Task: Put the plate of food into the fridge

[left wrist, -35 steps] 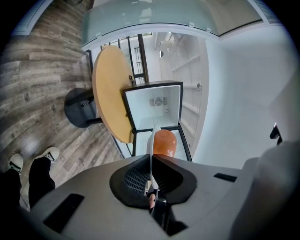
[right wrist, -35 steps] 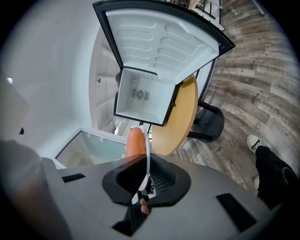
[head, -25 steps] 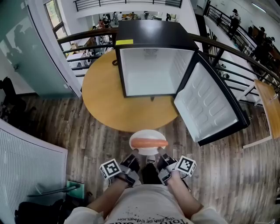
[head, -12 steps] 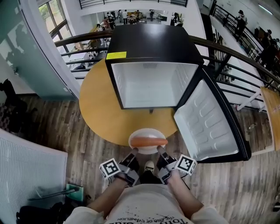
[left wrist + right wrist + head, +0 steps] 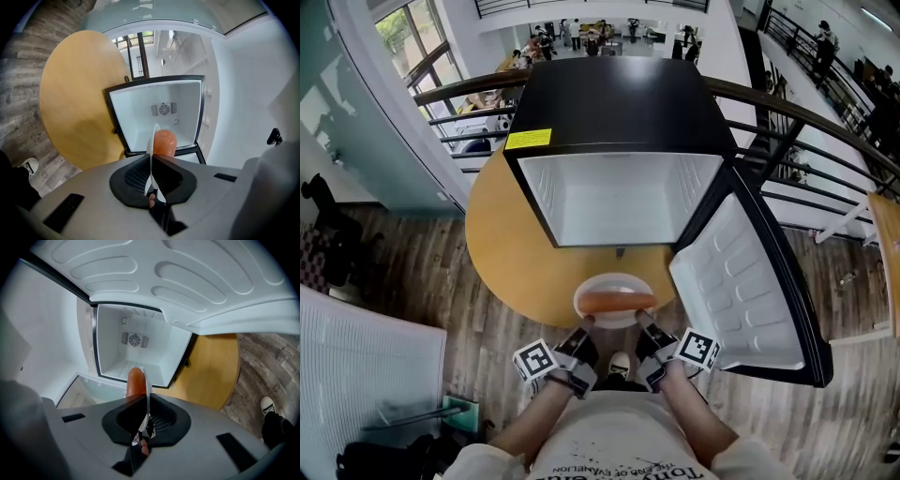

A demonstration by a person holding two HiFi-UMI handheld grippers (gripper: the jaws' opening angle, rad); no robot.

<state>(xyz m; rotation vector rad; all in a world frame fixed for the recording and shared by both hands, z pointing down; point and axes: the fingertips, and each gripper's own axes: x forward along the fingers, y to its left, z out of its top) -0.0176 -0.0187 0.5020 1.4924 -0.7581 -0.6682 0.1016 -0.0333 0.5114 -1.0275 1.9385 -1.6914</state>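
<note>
A white plate [image 5: 592,317] carries an orange sausage [image 5: 615,301] and hangs in the air over the near edge of the round wooden table [image 5: 502,253]. My left gripper [image 5: 585,327] is shut on the plate's left rim, and my right gripper [image 5: 640,324] is shut on its right rim. In the left gripper view the plate [image 5: 151,161] shows edge-on with the sausage [image 5: 164,142] behind it. The right gripper view shows the same plate [image 5: 148,397] and sausage [image 5: 135,382]. Ahead stands a black mini fridge [image 5: 614,108] with an empty white inside [image 5: 623,199], its door [image 5: 748,286] swung open to the right.
The fridge sits on the round table, beside a curved railing [image 5: 806,117] with a floor below. Wooden floor [image 5: 412,272] surrounds the table. A white panel [image 5: 366,366] and a green box [image 5: 455,412] lie at the lower left. My shoe [image 5: 620,362] shows under the plate.
The fridge and table have come nearer and larger in the head view. The plate stays held by both grippers and now overlaps the table's near edge.
</note>
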